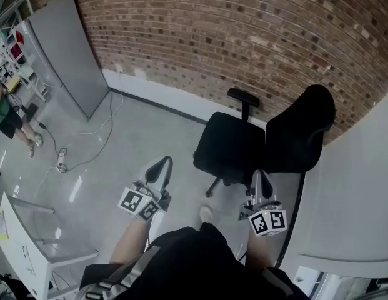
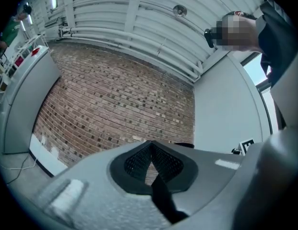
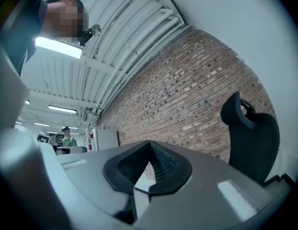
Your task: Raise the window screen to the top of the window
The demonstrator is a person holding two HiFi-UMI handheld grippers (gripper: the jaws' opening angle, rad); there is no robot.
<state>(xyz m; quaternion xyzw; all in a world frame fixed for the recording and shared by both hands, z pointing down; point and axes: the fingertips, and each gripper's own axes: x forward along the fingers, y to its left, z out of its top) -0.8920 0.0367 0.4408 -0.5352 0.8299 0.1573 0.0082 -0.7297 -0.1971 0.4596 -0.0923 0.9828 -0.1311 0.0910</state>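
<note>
Head view, from the left: a person in green (image 1: 5, 114) stands at the far edge, and a grey panel (image 1: 65, 55) leans on the brick wall (image 1: 243, 30), with a cable (image 1: 87, 149) trailing over the floor below it. A white table (image 1: 25, 255) fills the lower left corner.

The left gripper (image 1: 162, 165) is held low in front of the body. Its own view shows the jaws pressed together with nothing between them (image 2: 149, 150), aimed at the bricks.

A black office chair (image 1: 243, 149) stands just ahead. Just right of the chair's seat in this view, the right gripper (image 1: 258, 179) is likewise closed and empty (image 3: 149, 150). A pale wall (image 1: 362, 186) rises on the right.

The window screen is not plainly visible. A strip of bright glass at the right edge of the left gripper view (image 2: 259, 63) is probably the window, so the screen most likely lies to the person's right.

The task looks to be at its approach stage, with nothing gripped. The next move calls for turning toward that window and finding the screen's lower edge or tab. The jaws must then open to take hold before any lift.
</note>
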